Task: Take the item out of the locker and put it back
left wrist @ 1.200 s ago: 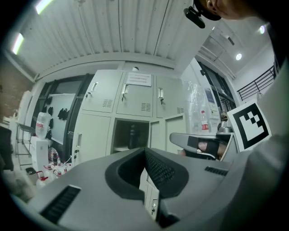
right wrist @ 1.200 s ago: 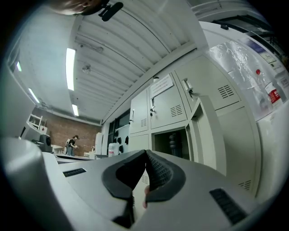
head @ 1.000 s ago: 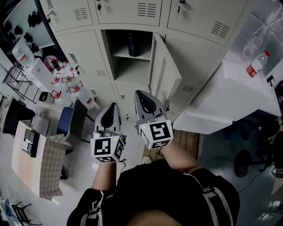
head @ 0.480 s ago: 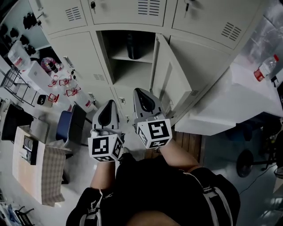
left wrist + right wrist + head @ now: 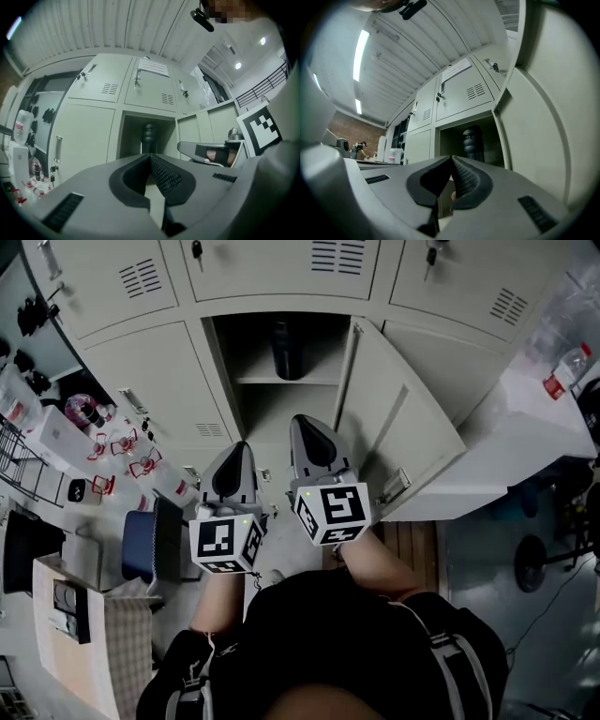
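A dark bottle (image 5: 287,348) stands upright on the shelf of the open locker (image 5: 281,395); its door (image 5: 398,432) is swung out to the right. My left gripper (image 5: 235,451) and right gripper (image 5: 306,425) are held side by side in front of the opening, short of it, both pointing at it. Both are shut with nothing between the jaws. In the left gripper view the bottle (image 5: 149,138) shows just above the closed tips of the left gripper (image 5: 151,157). In the right gripper view the bottle (image 5: 472,143) shows above the right gripper (image 5: 451,159), with the door (image 5: 539,140) close on the right.
Closed locker doors (image 5: 155,381) surround the open one. At right a white table (image 5: 525,427) carries a plastic bottle (image 5: 561,371). A rack of small items (image 5: 117,442), a blue chair (image 5: 142,542) and a desk (image 5: 80,615) stand at left.
The person has stepped toward the locker, so both grippers are nearer the opening. The locker and its door now look larger in the head view. Both grippers stay shut.
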Tool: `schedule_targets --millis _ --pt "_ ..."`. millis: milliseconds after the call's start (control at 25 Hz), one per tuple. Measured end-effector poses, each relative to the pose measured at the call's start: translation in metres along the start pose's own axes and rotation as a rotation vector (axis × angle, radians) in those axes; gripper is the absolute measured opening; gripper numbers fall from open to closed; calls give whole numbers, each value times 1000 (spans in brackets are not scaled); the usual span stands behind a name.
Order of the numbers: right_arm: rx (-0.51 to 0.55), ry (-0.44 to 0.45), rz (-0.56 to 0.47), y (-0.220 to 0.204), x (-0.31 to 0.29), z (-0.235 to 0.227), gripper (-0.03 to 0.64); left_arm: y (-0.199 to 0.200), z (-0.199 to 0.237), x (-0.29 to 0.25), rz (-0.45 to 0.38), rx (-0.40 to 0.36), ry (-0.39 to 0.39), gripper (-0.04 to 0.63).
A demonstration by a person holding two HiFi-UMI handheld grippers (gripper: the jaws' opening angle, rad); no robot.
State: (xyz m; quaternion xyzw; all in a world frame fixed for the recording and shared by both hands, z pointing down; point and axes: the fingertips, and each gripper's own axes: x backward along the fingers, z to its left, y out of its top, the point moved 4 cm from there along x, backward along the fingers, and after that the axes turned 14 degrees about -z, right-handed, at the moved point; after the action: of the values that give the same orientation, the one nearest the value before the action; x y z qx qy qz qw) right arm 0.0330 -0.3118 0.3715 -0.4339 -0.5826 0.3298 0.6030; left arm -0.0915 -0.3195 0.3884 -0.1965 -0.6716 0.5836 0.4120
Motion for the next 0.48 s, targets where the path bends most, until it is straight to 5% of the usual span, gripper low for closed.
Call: schedule_targets --millis 40,120,200,480 --pt "16 1 -7 -1 -8 3 14 -1 9 -4 0 5 -7 12" --pt "38 10 -13 -5 -25 7 162 -3 23 -12 3 13 -21 12" --pt "60 -5 -9 -10 -41 6 239 -4 34 -17 4 22 -32 12" --pt "113 -94 56 -29 -96 -11 332 -10 64 -27 20 44 -38 12"
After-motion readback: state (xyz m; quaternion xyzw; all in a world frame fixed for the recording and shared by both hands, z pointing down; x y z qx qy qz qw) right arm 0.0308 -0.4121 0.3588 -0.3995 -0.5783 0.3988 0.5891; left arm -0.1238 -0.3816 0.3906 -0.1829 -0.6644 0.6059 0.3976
